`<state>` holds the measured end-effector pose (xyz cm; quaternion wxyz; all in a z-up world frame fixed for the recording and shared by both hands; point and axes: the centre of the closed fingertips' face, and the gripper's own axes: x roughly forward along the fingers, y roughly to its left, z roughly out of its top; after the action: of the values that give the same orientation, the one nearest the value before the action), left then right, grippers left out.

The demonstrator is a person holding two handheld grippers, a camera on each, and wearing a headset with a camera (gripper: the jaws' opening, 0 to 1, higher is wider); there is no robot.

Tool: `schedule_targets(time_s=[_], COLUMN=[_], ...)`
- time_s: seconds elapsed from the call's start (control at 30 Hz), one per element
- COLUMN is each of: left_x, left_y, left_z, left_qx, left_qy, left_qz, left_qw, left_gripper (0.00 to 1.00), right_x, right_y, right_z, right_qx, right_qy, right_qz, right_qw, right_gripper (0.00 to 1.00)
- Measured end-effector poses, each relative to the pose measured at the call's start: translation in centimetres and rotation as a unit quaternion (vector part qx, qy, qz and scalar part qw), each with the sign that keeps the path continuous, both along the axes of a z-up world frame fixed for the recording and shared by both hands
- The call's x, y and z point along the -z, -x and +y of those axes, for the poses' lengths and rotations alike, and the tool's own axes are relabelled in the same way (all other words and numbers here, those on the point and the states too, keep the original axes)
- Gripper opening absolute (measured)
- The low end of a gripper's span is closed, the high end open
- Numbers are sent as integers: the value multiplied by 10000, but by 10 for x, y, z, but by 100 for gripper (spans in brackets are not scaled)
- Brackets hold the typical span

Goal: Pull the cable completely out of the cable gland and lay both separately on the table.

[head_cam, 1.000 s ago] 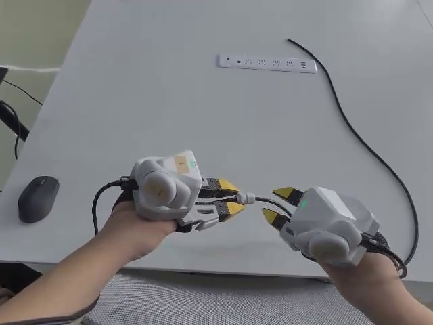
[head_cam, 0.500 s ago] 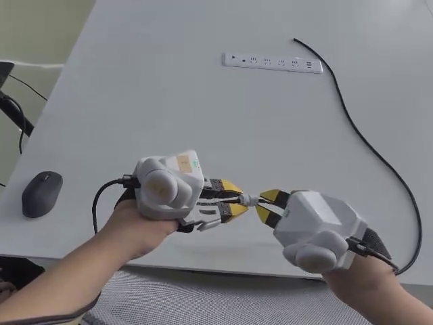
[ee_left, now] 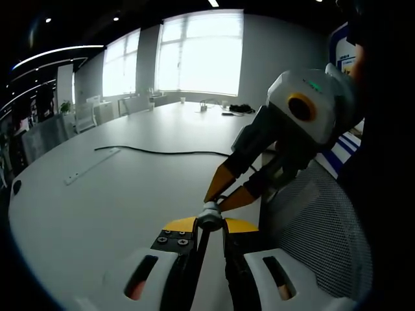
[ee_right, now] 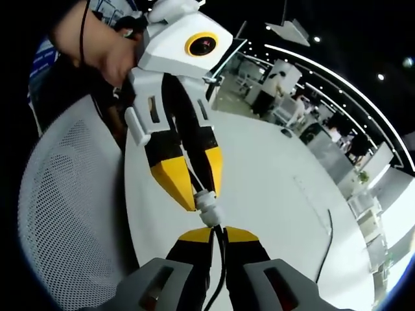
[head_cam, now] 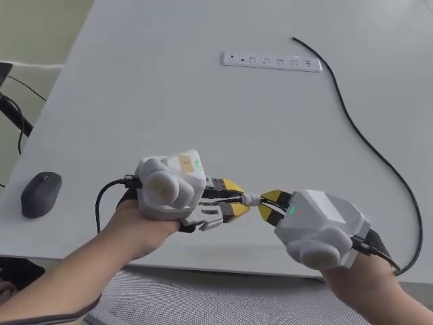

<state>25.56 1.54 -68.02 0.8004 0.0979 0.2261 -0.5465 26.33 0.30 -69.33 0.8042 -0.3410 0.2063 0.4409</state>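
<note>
Gland first: the small white cable gland (head_cam: 249, 199) is hanging in the air above the near edge of the table (head_cam: 169, 101), at about 6 o'clock in the head view, trapped between two sets of yellow-tipped tongs that are meeting nose to nose. The left gripper (head_cam: 235, 198), coming in from 9 o'clock, is pinching its tongs together at the gland's rear, apparently to anchor the fitting. The right gripper (head_cam: 270, 206), coming in from 3 o'clock, is squeezing its tongs on the dark cable (ee_right: 220, 256) just where it is leaving the gland. Gripping so close to the fitting is sensible, I'd say: a straight pull apart is then acting along the cable and not bending it. Nothing is resting on the table yet, so the pull is looking like the step in hand. Farther out, a power strip (head_cam: 272, 61) is lying at 12 o'clock, a black cord (head_cam: 365, 145) is trailing away toward 2 o'clock, and a mouse (head_cam: 40, 194) is sitting at 9 o'clock.
</note>
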Motion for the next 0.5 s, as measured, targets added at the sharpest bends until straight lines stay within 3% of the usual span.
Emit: schedule_targets(time_s=[0.3,0.5], left_x=[-2,-2], left_y=[-8,-11], left_z=[-2,-2], left_qx=[-11,9], left_qy=[5,21], left_qz=[-19,-22], left_qw=[10000,10000], left_gripper=[15,15], right_x=[7,15], right_y=[-14,-20], right_z=[-14,-26], right_qx=[500,954], right_qy=[-294,-552], right_qz=[296,649], right_qw=[9979,9918], right_gripper=[0,0])
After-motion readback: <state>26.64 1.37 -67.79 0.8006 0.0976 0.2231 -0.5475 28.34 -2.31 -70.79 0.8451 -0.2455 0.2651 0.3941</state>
